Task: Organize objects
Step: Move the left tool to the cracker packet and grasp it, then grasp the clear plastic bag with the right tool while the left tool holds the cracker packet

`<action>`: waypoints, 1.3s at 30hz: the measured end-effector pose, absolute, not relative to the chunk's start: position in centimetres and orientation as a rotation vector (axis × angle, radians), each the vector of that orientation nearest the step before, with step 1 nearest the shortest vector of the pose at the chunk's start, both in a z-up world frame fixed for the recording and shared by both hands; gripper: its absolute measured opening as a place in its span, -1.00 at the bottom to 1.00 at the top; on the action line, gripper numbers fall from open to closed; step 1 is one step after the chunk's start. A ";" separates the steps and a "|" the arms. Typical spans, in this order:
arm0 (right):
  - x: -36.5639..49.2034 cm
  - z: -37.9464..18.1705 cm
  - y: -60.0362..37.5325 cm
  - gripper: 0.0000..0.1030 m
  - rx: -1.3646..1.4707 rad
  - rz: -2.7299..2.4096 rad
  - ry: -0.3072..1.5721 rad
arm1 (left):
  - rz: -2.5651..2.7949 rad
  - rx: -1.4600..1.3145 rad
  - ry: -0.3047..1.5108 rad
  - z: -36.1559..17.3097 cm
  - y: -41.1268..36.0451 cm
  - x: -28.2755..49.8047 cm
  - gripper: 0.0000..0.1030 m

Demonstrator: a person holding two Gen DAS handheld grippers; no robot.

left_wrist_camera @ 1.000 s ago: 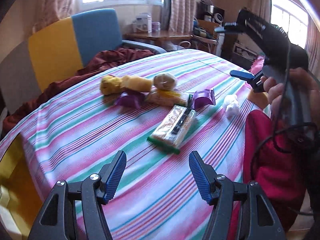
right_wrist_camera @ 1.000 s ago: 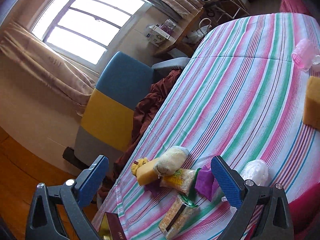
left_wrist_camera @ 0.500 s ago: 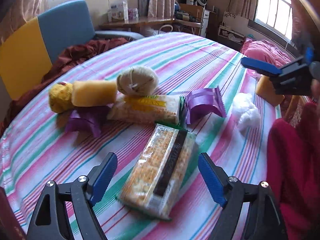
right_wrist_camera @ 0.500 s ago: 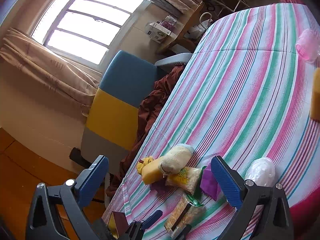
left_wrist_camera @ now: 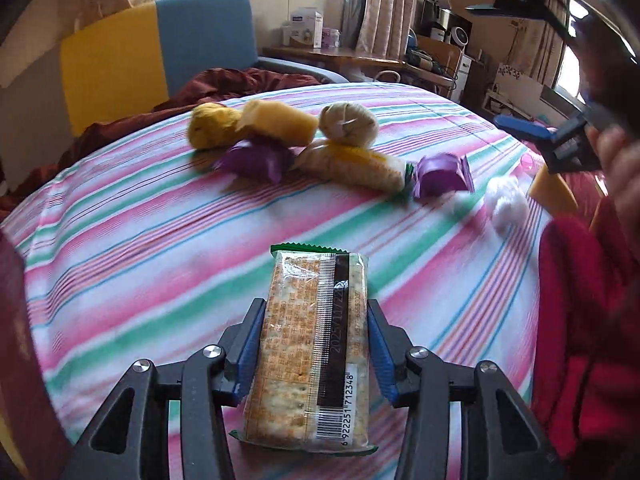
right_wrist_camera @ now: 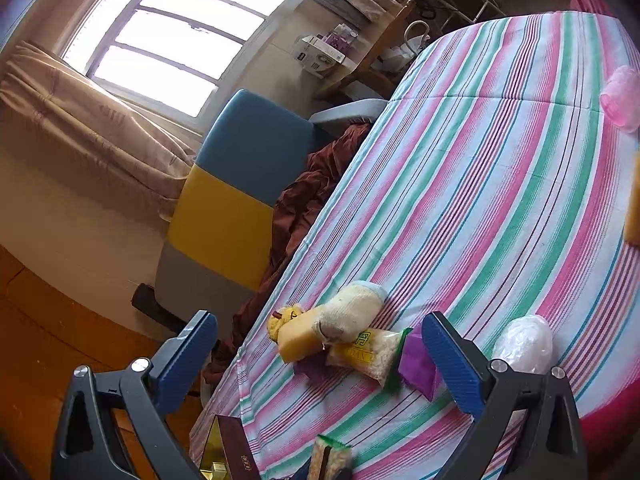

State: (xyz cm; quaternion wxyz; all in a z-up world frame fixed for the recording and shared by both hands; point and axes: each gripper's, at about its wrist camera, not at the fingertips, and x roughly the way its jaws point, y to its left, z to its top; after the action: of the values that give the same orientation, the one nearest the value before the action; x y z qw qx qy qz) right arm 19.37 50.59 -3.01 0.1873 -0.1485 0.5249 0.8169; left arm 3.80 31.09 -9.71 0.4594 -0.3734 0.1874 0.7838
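Note:
My left gripper (left_wrist_camera: 314, 322) is shut on a clear cracker packet (left_wrist_camera: 316, 344) with a green edge and a barcode, held above the striped tablecloth (left_wrist_camera: 160, 240). The packet's end also shows at the bottom of the right wrist view (right_wrist_camera: 330, 458). My right gripper (right_wrist_camera: 320, 344) is open and empty, high above the table. Farther back lie a yellow plush (left_wrist_camera: 212, 126), a yellow sponge roll (left_wrist_camera: 280, 122), a beige sock ball (left_wrist_camera: 350, 124), a second snack packet (left_wrist_camera: 356, 166), purple wrappers (left_wrist_camera: 440, 174) and a white plastic wad (left_wrist_camera: 506, 202).
A blue and yellow chair (left_wrist_camera: 160, 48) with a dark red cloth (left_wrist_camera: 240, 84) stands behind the table. A dark red box (right_wrist_camera: 236, 454) sits at the table's near left edge. A pink cup (right_wrist_camera: 622, 98) and a yellow block (right_wrist_camera: 634, 204) lie to the right.
My left gripper moved forward over the cracker packet, closed on it and lifted it back from the pile. My right gripper stayed open and high.

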 end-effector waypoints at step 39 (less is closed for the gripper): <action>13.7 -7.6 49.3 0.91 -1.824 2.000 0.392 | 1.951 -0.807 0.373 -10.8 28.0 5.7 -0.07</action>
State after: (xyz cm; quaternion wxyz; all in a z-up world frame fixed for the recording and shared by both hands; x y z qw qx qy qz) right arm 13.69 49.33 -7.64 0.2018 -0.6533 0.1403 0.7161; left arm 5.71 28.02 -10.76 0.4784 -0.3304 0.1528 0.7992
